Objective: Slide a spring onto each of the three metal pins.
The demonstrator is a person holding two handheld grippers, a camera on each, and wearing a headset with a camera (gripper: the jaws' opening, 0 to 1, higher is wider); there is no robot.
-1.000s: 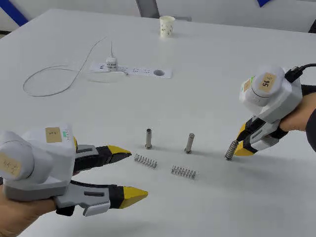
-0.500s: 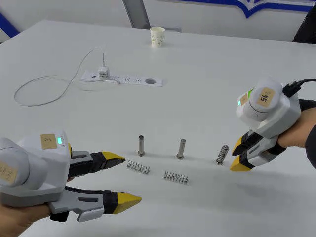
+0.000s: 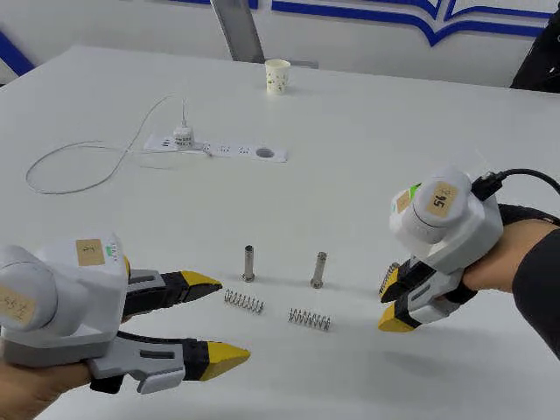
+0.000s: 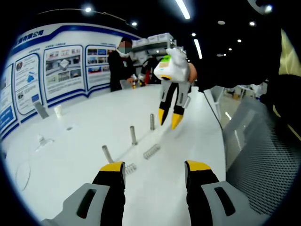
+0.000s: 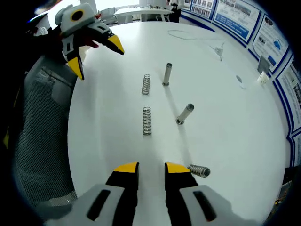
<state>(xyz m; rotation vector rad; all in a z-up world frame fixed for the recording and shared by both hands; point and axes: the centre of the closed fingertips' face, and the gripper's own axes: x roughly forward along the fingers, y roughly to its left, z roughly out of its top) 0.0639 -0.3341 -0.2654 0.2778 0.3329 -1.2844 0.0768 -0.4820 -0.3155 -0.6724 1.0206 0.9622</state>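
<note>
Right hand-held gripper [image 3: 391,304] has come off the spring [image 3: 386,274] it was clamping a second ago. That spring now stands on its own around the third pin [image 5: 190,167].

We count three pins in a row across the middle of the tabletop [image 3: 367,175]. The sleeved one is at the right end. The left pin [image 3: 248,262] and the middle pin [image 3: 318,269] are both bare and upright.

We count three springs too. One is on its pin and two lie flat on the near-edge side of the row. The first loose spring [image 3: 243,301] lies just before the left pin, and the second loose spring [image 3: 310,319] just before the middle pin.

The right hand-held gripper's jaws stand a narrow gap apart and pinch nothing. In the head view it covers the foot of the sleeved pin. In the right gripper view that pin sits just beside one jaw tip.

Over by the near left corner, the left hand-held gripper [image 3: 220,317] hovers with jaws spread wide and empty. Its tips point toward the first loose spring and stay clear of it.

Round about we have one paper cup [image 3: 277,75] near the far edge. One power strip [image 3: 219,149] with a plug in it lies toward the far left. One white cable [image 3: 79,166] loops out to the left edge. All of these are well apart from the pins.

In the left gripper view a person [image 4: 123,66] stands beyond the tabletop.
</note>
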